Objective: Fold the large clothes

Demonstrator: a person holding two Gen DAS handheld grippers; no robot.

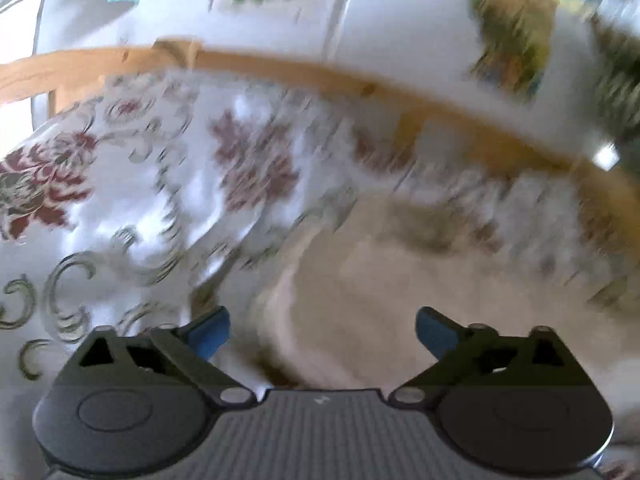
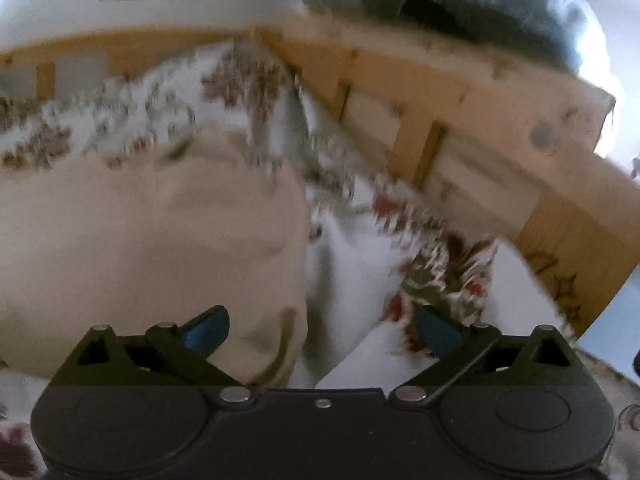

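Both the left gripper (image 1: 323,334) and right gripper (image 2: 323,332) gape empty above the beige garment (image 2: 152,232).

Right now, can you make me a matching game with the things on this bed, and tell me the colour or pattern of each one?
Things:
1. soft folded garment
2. wooden slatted bed frame
3. crumpled bedsheet
4. finger pads on the left gripper

Colours:
A. blue
B. white with dark red flowers
C. plain beige
D. light brown

Pairs: 1-C, 2-D, 3-B, 4-A
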